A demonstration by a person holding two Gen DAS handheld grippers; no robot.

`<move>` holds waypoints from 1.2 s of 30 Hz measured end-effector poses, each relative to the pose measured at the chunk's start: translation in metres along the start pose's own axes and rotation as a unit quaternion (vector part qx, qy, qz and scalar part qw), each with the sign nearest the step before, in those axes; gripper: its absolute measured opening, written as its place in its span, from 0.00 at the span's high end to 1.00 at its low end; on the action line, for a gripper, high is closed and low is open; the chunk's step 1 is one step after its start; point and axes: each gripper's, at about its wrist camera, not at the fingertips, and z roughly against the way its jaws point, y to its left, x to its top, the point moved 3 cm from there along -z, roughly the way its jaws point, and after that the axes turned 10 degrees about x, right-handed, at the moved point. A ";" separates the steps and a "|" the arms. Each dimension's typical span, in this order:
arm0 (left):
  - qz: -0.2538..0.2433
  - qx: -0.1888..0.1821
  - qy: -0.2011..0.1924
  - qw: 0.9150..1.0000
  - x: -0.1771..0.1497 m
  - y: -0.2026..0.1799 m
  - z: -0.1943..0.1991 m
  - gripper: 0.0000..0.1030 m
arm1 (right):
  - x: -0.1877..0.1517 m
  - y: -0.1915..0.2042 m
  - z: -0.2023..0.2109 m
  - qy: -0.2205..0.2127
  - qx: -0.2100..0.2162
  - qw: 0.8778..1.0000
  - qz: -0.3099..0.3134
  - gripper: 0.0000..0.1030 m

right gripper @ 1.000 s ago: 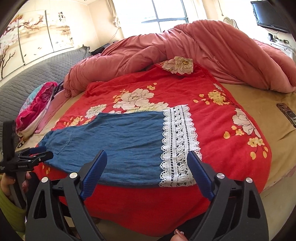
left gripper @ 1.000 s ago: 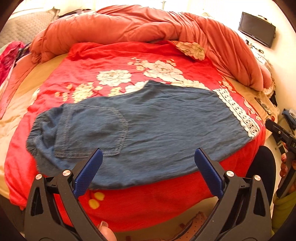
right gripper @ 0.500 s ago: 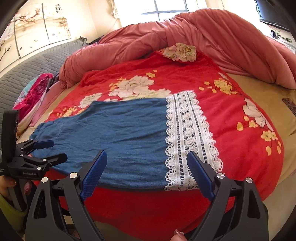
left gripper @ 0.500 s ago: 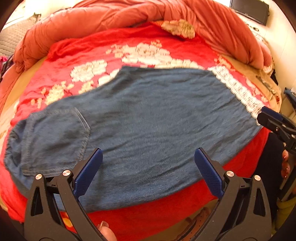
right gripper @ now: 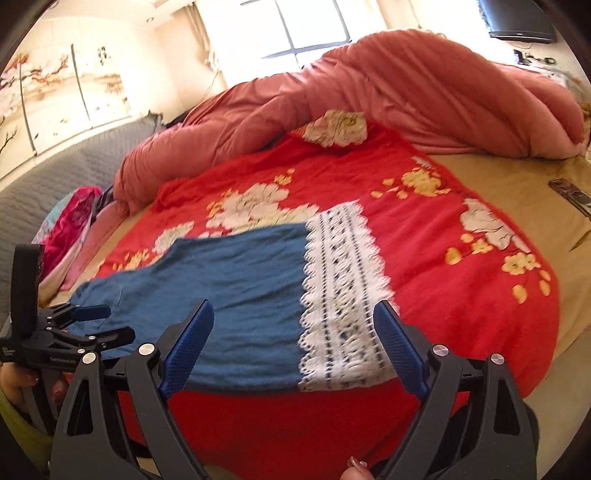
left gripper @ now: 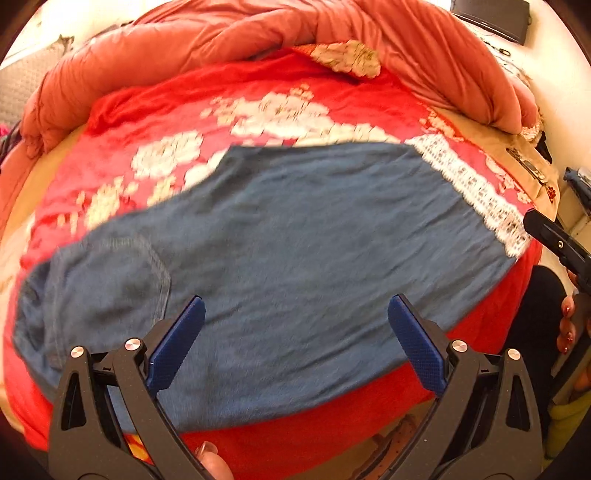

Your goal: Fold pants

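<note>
While both sets of jaws stand spread wide and grasp nothing, the pants point(left gripper: 295, 266) lie flat on the bed's red floral blanket point(right gripper: 461, 295) — blue denim with a white lace hem point(right gripper: 343, 295). Just beyond the left gripper point(left gripper: 295, 339), the denim fills the space between its blue pads, with the back pocket point(left gripper: 110, 288) ahead of its left jaw and the lace band far off past its right jaw. From the right gripper point(right gripper: 293, 343), the lace hem sits straight ahead between the jaws, and the denim stretches away past its left jaw toward the other gripper, which hovers at the waist end.

Farther ahead of the jaws, a bunched salmon-pink duvet point(right gripper: 406, 92) is heaped across the back of the bed, with a tan sheet point(right gripper: 517, 177) showing to the right of the blanket. Behind the duvet a bright window point(right gripper: 310, 26) lets in light — to its left hang blossom-painted wall panels point(right gripper: 48, 99) above a grey quilted headboard point(right gripper: 44, 184). A dark screen point(right gripper: 521, 22) is mounted on the wall at the upper right.
</note>
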 end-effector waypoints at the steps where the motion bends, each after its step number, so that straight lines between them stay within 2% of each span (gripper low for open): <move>1: -0.003 -0.002 -0.002 1.000 0.004 -0.003 0.001 0.09 | 0.001 -0.002 0.001 -0.001 -0.005 1.000 -0.004 0.09; 7: -0.032 -0.023 -0.016 0.999 0.042 -0.031 0.001 0.09 | 0.002 -0.018 0.008 -0.003 -0.037 0.999 -0.023 0.09; 14: -0.076 -0.046 -0.012 0.996 0.089 -0.072 -0.019 0.09 | -0.003 -0.035 0.008 -0.001 -0.022 0.997 -0.070 0.09; 19: -0.100 -0.066 0.008 0.993 0.121 -0.098 -0.048 0.09 | -0.009 -0.042 0.002 0.011 -0.010 0.996 -0.093 0.09; 23: -0.124 -0.041 0.019 0.991 0.141 -0.110 -0.080 0.09 | -0.013 -0.041 -0.004 0.026 -0.007 0.995 -0.092 0.09; 26: -0.141 -0.056 0.030 0.988 0.152 -0.121 -0.098 0.15 | -0.015 -0.042 -0.007 0.031 -0.006 0.995 -0.096 0.10; 29: -0.150 -0.083 0.040 0.984 0.158 -0.128 -0.107 0.23 | -0.018 -0.044 -0.010 0.035 -0.004 0.994 -0.101 0.17; 30: -0.155 -0.096 0.046 0.982 0.159 -0.132 -0.111 0.27 | -0.019 -0.045 -0.012 0.037 0.001 0.994 -0.106 0.24; 33: -0.163 -0.128 0.061 0.976 0.160 -0.141 -0.120 0.39 | -0.019 -0.047 -0.011 0.028 0.005 0.994 -0.110 0.56; 36: -0.156 -0.159 0.082 0.971 0.159 -0.144 -0.133 0.46 | -0.019 -0.048 -0.008 0.016 0.021 0.992 -0.120 0.67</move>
